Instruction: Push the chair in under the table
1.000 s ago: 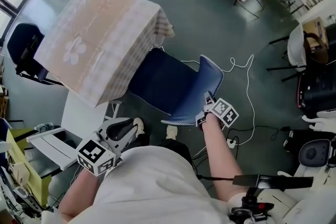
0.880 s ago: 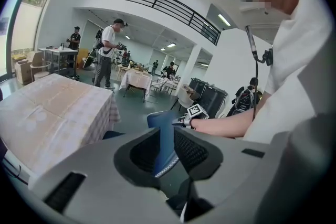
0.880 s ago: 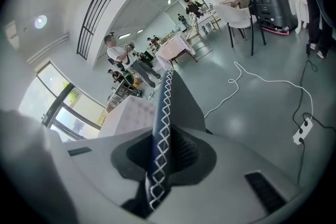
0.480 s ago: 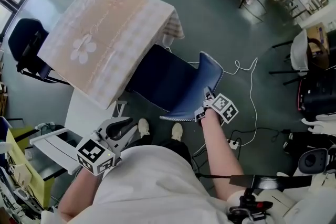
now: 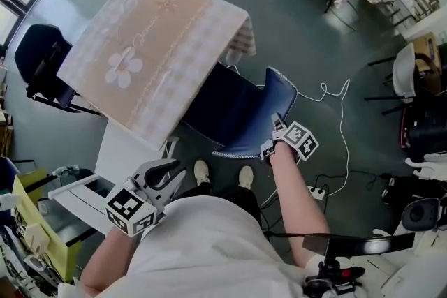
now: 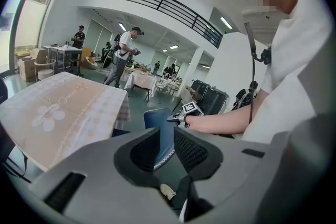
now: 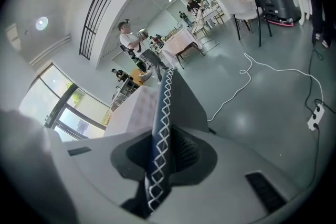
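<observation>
1. Hovering beside the table's [image 5: 150,45] near edge, the left gripper [image 5: 169,174] has its jaws apart and holds nothing.
2. Blue chair [image 5: 234,112] sits with its seat partly under the table.
3. Right of the table, the right gripper [image 5: 274,138] clamps the chair's backrest edge.

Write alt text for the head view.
From above, the right gripper clamps the backrest edge of a blue chair whose seat sits partly under a table draped in a checked, flower-printed cloth. The left gripper is held open and empty by the person's side.
</observation>
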`<state>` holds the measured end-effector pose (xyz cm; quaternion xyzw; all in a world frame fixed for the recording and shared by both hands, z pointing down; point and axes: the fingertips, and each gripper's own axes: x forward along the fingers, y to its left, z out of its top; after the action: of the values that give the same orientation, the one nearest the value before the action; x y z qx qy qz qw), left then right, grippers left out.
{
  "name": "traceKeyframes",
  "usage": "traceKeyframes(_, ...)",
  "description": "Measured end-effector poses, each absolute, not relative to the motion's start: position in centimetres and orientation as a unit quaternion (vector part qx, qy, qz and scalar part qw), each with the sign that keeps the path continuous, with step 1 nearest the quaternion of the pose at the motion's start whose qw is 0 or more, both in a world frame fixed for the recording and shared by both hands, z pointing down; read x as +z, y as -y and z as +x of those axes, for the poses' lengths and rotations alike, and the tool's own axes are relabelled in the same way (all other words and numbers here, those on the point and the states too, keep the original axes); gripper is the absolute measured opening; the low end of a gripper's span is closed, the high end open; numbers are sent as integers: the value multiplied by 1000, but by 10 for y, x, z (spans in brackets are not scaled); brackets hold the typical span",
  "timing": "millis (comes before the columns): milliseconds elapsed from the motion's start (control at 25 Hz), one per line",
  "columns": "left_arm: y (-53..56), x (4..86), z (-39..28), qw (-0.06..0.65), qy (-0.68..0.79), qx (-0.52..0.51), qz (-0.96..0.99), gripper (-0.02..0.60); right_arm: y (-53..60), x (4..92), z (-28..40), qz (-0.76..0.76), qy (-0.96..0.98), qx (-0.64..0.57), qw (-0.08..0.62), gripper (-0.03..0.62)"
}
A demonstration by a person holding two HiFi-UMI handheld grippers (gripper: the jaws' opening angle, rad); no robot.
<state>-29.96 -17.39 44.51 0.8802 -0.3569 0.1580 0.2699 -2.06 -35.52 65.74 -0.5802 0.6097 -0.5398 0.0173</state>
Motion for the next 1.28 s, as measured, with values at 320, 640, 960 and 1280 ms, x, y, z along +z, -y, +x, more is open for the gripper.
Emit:
traceKeyframes(320,169,451,-341,279,371,155,872,86,373,656,-30,-594,-605,-529,13,71)
traceKeyframes(640,168,452,-350,274,353,153,881,86,374,660,-24,-602,-606,-521,3,80)
traceKeyframes(960,158,447,-345,261,338,151,891,87,370,655,-21,-598,-620,-507,-11,169)
traceKeyframes(1280,156,440,-332,249,320,133,904,86,347,629,-6,-612,-625,-483,-29,195)
